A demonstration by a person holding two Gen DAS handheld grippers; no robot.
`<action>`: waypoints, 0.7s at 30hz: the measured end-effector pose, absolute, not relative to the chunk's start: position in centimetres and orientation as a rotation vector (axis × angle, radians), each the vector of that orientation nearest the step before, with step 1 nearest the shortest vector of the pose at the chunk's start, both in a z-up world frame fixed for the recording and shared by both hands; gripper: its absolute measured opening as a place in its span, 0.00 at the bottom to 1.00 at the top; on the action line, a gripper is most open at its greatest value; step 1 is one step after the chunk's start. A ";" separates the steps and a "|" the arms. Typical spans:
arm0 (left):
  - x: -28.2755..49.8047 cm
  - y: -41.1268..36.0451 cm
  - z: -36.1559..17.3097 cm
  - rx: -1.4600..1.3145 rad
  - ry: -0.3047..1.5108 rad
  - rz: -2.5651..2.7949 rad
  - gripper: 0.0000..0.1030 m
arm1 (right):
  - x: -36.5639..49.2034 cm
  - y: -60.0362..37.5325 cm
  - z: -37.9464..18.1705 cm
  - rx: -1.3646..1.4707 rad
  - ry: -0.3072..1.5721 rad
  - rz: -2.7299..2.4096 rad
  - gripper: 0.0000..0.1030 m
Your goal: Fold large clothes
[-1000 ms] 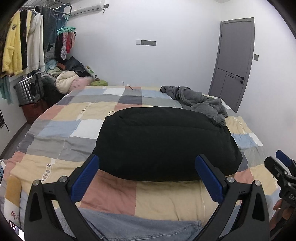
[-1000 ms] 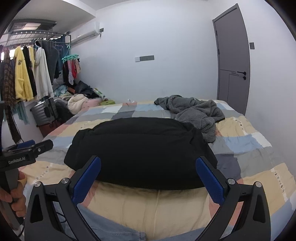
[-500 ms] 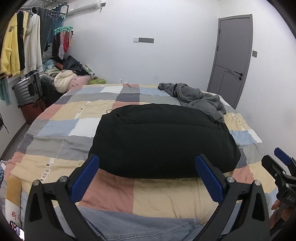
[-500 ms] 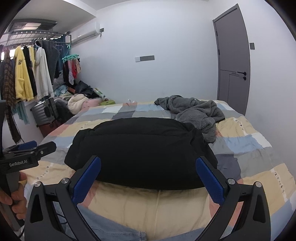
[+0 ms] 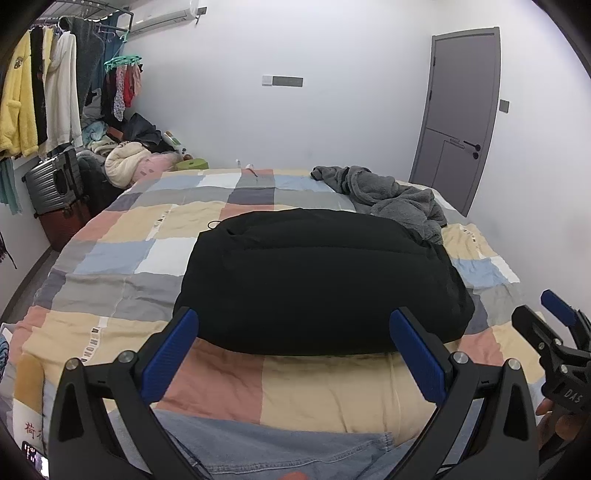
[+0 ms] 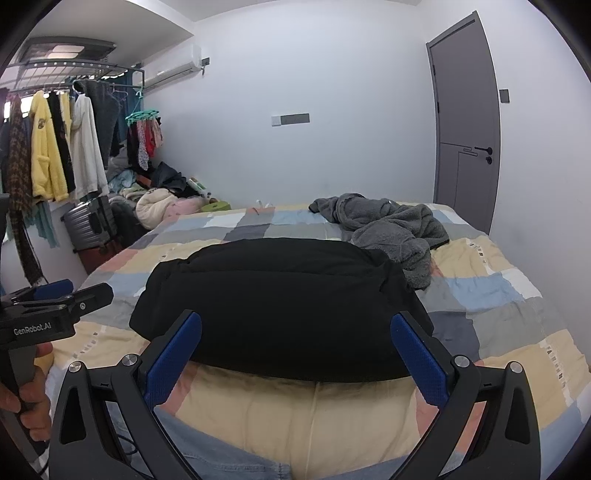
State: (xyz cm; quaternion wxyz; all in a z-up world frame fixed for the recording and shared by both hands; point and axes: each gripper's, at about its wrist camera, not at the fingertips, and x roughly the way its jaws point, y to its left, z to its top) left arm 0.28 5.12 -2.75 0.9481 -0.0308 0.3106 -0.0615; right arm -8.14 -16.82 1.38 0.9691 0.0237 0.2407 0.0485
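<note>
Little has shifted: both tongs, left gripper point(image 5: 293, 341) and right gripper point(image 6: 295, 345), still hover spread wide and empty over the folded black garment point(image 5: 321, 280) on the patchwork bed point(image 5: 110, 258).

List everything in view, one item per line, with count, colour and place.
Folded garment: one, black, middle of the bed.
Crumpled garment: one, grey, far right of the bed.
Bed cover: one, checked in pastel patches, under both garments.
Hanging clothes: several, yellow, white, dark, on a rack at left.
Suitcase: one, grey, by the left wall.
Door: one, grey, far right, closed.
Air conditioner: one, white, high on the wall.
Jeans: blue, near edge, the person's.
Left claw: open, empty.
Right claw: open, empty.
</note>
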 end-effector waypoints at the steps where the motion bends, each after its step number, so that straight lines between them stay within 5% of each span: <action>1: 0.3 5.1 -2.7 -0.063 0.631 -0.125 1.00 | -8.2 -16.8 1.4 0.049 0.486 0.099 1.00; 21: 0.1 4.7 -2.0 -0.070 0.646 -0.109 1.00 | -8.4 -16.4 1.6 0.041 0.483 0.075 1.00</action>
